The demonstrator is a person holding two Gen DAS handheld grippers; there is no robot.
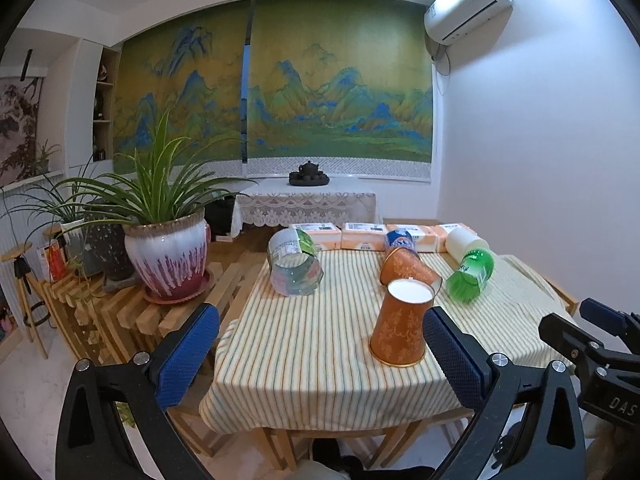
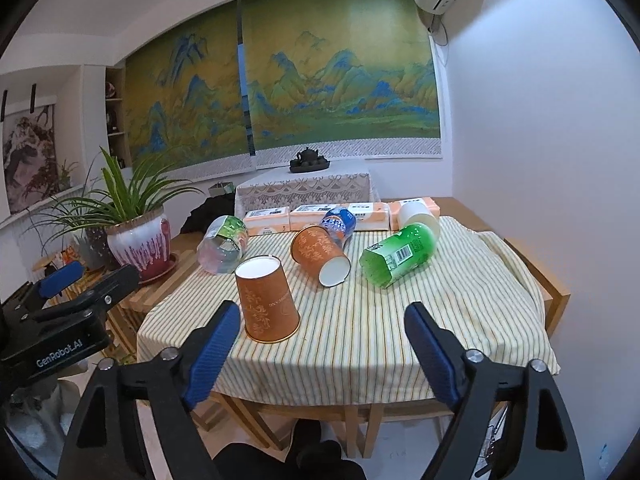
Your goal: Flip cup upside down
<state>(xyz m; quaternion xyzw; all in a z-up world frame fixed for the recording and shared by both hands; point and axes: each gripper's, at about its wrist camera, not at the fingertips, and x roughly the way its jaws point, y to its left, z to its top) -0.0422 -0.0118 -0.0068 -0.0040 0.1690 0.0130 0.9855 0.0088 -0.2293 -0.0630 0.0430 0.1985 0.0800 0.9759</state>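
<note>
Two orange cups on striped tablecloth [image 2: 360, 320], both claws wide apart.
Left gripper [image 1: 320, 356] spread empty; nearer orange cup [image 2: 266, 300] upside down near front edge; second orange cup [image 2: 318, 254] sideways behind; right gripper [image 2: 320, 348] spread empty.

It was a home living/dining rm. A big landscape mural [image 1: 332, 80] filled the back wall; below it sat a tea set [image 1: 309, 174], w/ an AC unit [image 1: 468, 2] upper right, potted plant [image 1: 168, 248] lower left.
</note>
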